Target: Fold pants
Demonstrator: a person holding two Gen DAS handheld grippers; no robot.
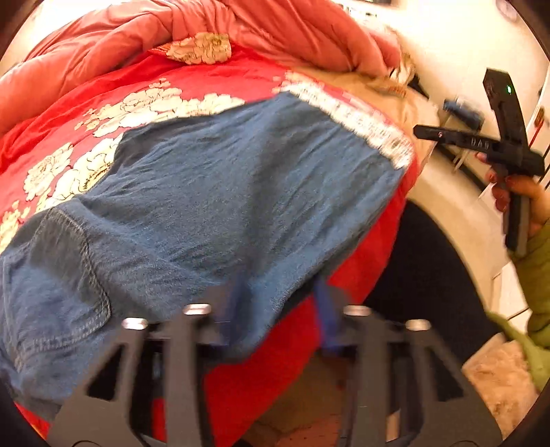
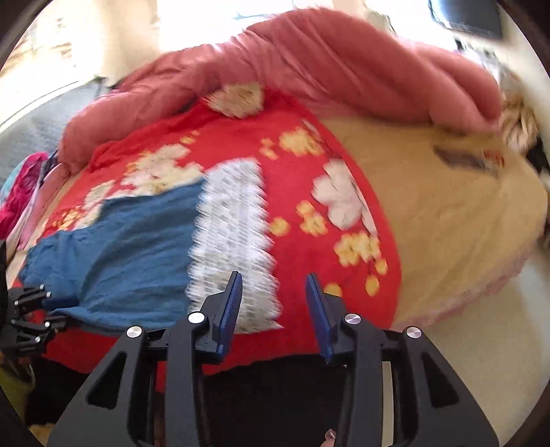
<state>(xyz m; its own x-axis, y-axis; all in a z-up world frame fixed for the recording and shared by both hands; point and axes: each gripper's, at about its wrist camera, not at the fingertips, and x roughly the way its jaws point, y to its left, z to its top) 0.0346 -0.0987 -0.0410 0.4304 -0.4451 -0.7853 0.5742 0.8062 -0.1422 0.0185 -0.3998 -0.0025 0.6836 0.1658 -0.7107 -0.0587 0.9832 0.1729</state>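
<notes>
From the left wrist view, one pair of blue denim pants (image 1: 213, 192) lay spread across a red bedspread (image 1: 206, 75) printed with cream flowers. The denim was wrinkled, with a stitched pocket seam at its near left side and a white lace band (image 1: 347, 118) along its far edge. The left tongs (image 1: 275, 309) sat at the near edge of the pants, their blue fingers blurred against the cloth; whether they gripped it could not be told. Beyond the bedspread lay one rumpled pink quilt (image 1: 240, 27). To the right of the pants, off the bed, a hand held the right tongs (image 1: 443, 118) in the air.

From the right wrist view, the right tongs (image 2: 275, 316) stood released, two blue fingers apart, hovering over the lace band (image 2: 230, 237). The pants (image 2: 130, 254) lay left of that band on the bedspread (image 2: 302, 192). The left tongs (image 2: 58, 309) met the near left corner of the pants. The pink quilt (image 2: 309, 65) lay beyond.
</notes>
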